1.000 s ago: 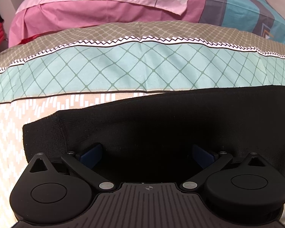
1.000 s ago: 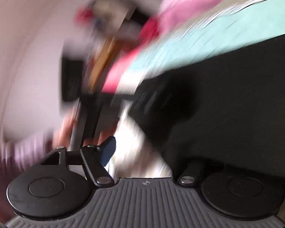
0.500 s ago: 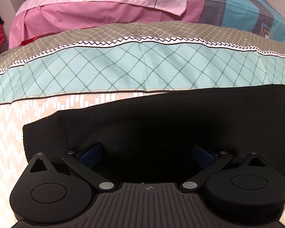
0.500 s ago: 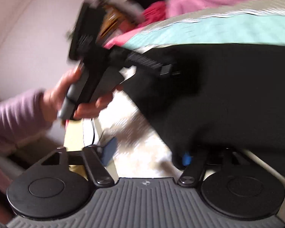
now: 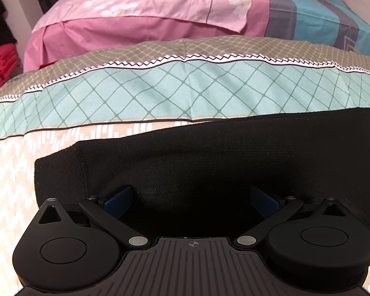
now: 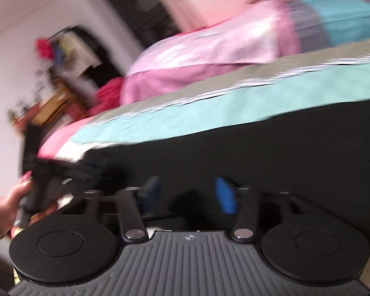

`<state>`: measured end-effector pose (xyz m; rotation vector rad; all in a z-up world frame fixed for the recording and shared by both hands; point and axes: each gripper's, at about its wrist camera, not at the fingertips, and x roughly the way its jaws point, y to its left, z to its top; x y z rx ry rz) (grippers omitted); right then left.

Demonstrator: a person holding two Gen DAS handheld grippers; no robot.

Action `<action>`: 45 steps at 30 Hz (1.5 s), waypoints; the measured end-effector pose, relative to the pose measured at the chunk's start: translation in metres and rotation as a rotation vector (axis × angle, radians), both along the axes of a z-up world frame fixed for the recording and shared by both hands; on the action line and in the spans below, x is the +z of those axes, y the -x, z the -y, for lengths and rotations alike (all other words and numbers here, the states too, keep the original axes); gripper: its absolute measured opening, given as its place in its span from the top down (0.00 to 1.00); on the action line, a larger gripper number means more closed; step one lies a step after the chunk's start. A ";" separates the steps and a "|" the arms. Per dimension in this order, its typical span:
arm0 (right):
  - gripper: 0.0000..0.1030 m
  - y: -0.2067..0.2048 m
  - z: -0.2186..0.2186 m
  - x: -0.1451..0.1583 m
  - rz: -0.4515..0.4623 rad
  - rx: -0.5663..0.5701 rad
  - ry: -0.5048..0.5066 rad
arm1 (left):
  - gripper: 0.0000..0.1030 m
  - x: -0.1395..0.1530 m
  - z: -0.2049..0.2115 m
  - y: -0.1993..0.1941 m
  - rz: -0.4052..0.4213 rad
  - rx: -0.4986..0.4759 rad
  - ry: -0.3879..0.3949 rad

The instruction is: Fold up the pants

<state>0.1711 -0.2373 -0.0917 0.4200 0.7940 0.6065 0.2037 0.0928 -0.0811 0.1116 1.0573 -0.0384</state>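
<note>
The black pants (image 5: 209, 157) lie across the bed (image 5: 160, 93), filling the lower half of your left wrist view, their hem end toward the lower left of the frame. Your left gripper (image 5: 196, 197) hangs over the dark cloth with its jaws spread wide, clamping nothing. In the blurred right wrist view the pants (image 6: 271, 148) cross the middle of the frame; your right gripper (image 6: 188, 194) has just been closing its jaws, with black cloth between them, though a gap remains and the pads do not press. At the lower left, your left hand (image 6: 9, 202) grips its handle. A pink pillow (image 5: 148, 17) lies across the top.
</note>
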 end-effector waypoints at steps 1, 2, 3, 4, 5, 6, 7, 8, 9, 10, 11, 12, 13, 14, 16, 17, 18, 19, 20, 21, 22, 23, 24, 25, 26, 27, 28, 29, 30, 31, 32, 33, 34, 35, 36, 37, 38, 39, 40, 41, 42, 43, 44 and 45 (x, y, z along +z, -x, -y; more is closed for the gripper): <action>0.71 -0.002 0.020 -0.002 -0.014 -0.049 -0.025 | 0.00 0.000 0.000 0.001 0.005 -0.001 -0.001; 0.71 -0.002 0.034 -0.004 -0.011 -0.110 -0.039 | 0.00 0.000 0.000 0.001 0.009 -0.003 -0.002; 0.71 -0.001 0.058 -0.002 -0.004 -0.176 -0.048 | 0.00 0.000 -0.001 0.002 0.013 -0.005 -0.001; 0.71 0.000 0.081 -0.002 -0.002 -0.228 -0.075 | 0.00 0.000 -0.001 0.003 0.016 -0.007 0.000; 0.62 0.001 0.104 -0.003 -0.003 -0.293 -0.094 | 0.00 0.000 -0.001 0.003 0.018 -0.008 0.000; 0.66 0.002 0.129 -0.002 0.007 -0.381 -0.087 | 0.00 0.000 -0.001 0.003 0.021 -0.008 -0.001; 0.69 0.002 0.153 -0.003 0.014 -0.445 -0.107 | 0.00 -0.001 -0.001 0.003 0.022 -0.007 -0.002; 0.72 0.002 0.176 -0.005 0.007 -0.508 -0.147 | 0.00 -0.001 -0.001 0.003 0.022 -0.006 -0.003; 0.82 0.002 0.200 -0.006 0.002 -0.584 -0.173 | 0.00 0.000 0.000 0.004 0.023 -0.004 -0.004; 0.89 0.002 0.223 -0.007 -0.005 -0.651 -0.197 | 0.00 0.000 0.001 0.004 0.022 -0.003 -0.005; 0.92 0.004 0.242 -0.008 -0.009 -0.738 -0.201 | 0.00 0.000 0.001 0.004 0.021 -0.002 -0.006; 0.97 0.007 0.259 -0.007 -0.004 -0.841 -0.185 | 0.00 0.000 0.001 0.003 0.020 0.000 -0.007; 0.96 0.012 0.274 -0.005 0.005 -0.932 -0.195 | 0.00 0.000 0.001 0.003 0.019 0.001 -0.008; 0.94 0.018 0.283 -0.002 0.000 -1.032 -0.191 | 0.00 0.000 0.002 0.003 0.018 0.002 -0.011; 0.75 0.026 0.283 0.009 0.011 -1.097 -0.158 | 0.00 -0.001 0.003 0.001 0.017 0.005 -0.015; 0.58 0.028 0.278 0.015 0.040 -1.049 -0.126 | 0.00 -0.001 0.003 0.001 0.017 0.007 -0.017; 0.48 0.030 0.269 0.021 0.067 -0.982 -0.083 | 0.00 -0.001 0.003 0.001 0.017 0.009 -0.018; 0.46 0.030 0.253 0.023 0.079 -0.907 -0.056 | 0.00 -0.001 0.003 0.001 0.017 0.010 -0.019; 0.45 0.030 0.242 0.022 0.071 -0.830 -0.058 | 0.00 -0.001 0.004 0.001 0.016 0.011 -0.020; 0.45 0.026 0.236 0.016 0.043 -0.754 -0.076 | 0.00 -0.001 0.003 0.000 0.015 0.011 -0.021; 0.45 0.024 0.235 0.010 0.013 -0.688 -0.076 | 0.00 -0.001 0.003 0.000 0.013 0.012 -0.022; 0.49 0.022 0.231 0.007 0.014 -0.657 -0.038 | 0.00 -0.001 0.003 0.000 0.012 0.013 -0.022; 0.65 0.020 0.233 0.005 0.037 -0.659 0.001 | 0.00 -0.001 0.003 -0.001 0.012 0.013 -0.023; 0.75 0.018 0.243 0.003 0.030 -0.700 0.007 | 0.00 0.000 0.004 -0.001 0.011 0.013 -0.025; 0.89 0.016 0.258 0.003 0.005 -0.789 -0.013 | 0.00 0.000 0.004 -0.001 0.010 0.014 -0.027; 0.90 0.017 0.267 0.005 -0.011 -0.889 -0.028 | 0.00 0.000 0.004 -0.001 0.009 0.015 -0.028; 0.89 0.020 0.273 0.008 -0.004 -0.959 -0.018 | 0.00 0.000 0.004 -0.001 0.009 0.016 -0.029; 0.73 0.023 0.275 0.015 0.005 -0.999 0.020 | 0.00 0.000 0.005 -0.001 0.010 0.019 -0.031; 0.48 0.027 0.272 0.021 0.019 -1.008 0.061 | 0.00 0.000 0.005 -0.001 0.011 0.021 -0.032; 0.40 0.034 0.271 0.027 0.034 -0.989 0.093 | 0.00 0.000 0.005 0.000 0.012 0.024 -0.033; 0.37 0.040 0.265 0.032 0.047 -0.960 0.122 | 0.00 0.000 0.006 0.000 0.011 0.028 -0.036; 0.37 0.048 0.257 0.036 0.057 -0.929 0.148 | 0.00 0.000 0.006 0.000 0.010 0.032 -0.039; 0.37 0.057 0.247 0.038 0.059 -0.904 0.171 | 0.00 0.000 0.007 0.000 0.009 0.037 -0.044; 0.37 0.063 0.238 0.038 0.056 -0.878 0.186 | 0.00 0.000 0.008 0.000 0.005 0.045 -0.048; 0.37 0.070 0.229 0.039 0.050 -0.854 0.198 | 0.00 0.001 0.009 0.000 0.001 0.054 -0.050; 0.37 0.076 0.219 0.038 0.044 -0.837 0.206 | 0.00 0.003 0.010 0.001 -0.005 0.062 -0.056; 0.37 0.083 0.210 0.040 0.038 -0.825 0.203 | 0.00 0.005 0.011 0.002 -0.013 0.066 -0.059; 0.37 0.090 0.205 0.039 0.029 -0.814 0.189 | 0.00 0.007 0.013 0.003 -0.020 0.071 -0.058; 0.37 0.095 0.198 0.048 0.017 -0.809 0.170 | 0.00 0.011 0.013 0.006 -0.024 0.072 -0.049; 0.36 0.101 0.195 0.049 0.003 -0.812 0.149 | 0.00 0.014 0.012 0.009 -0.024 0.071 -0.036; 0.33 0.111 0.190 0.050 -0.017 -0.817 0.135 | 0.00 0.017 0.012 0.014 -0.022 0.074 -0.022; 0.32 0.116 0.188 0.050 -0.041 -0.815 0.125 | 0.00 0.021 0.010 0.018 -0.014 0.080 -0.008; 0.31 0.115 0.188 0.047 -0.065 -0.809 0.122 | 0.00 0.024 0.009 0.023 -0.005 0.086 0.007; 0.31 0.115 0.187 0.046 -0.086 -0.807 0.126 | 0.00 0.026 0.009 0.026 0.000 0.088 0.020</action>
